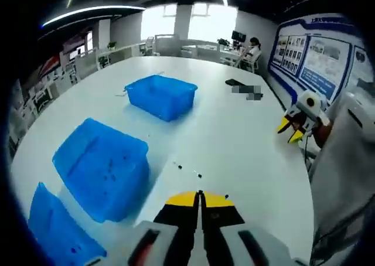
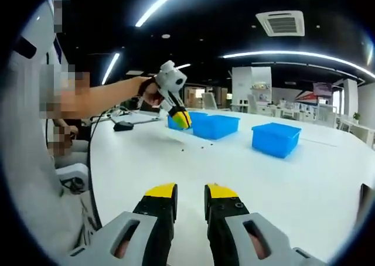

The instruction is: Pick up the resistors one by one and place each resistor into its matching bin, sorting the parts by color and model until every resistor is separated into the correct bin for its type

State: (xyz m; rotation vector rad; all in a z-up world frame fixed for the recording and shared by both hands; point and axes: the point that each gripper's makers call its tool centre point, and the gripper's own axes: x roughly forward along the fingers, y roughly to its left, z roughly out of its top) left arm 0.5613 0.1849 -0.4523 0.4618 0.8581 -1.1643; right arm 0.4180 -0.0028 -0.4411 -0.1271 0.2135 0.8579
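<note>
Three blue bins stand in a row on the white table: a far bin, a middle bin with small dark specks inside, and a near bin. A few tiny dark resistors lie loose on the table beside the middle bin. My left gripper hovers near them with its yellow tips pressed together; nothing shows between them. My right gripper is held low over bare table, jaws apart and empty. It appears off to the side in the left gripper view. The left gripper hangs above scattered resistors, before the bins.
A black flat object lies at the far side of the table. A person's sleeve fills the right edge. A seated person is at a desk far behind. The white table is wide and bare around the right gripper.
</note>
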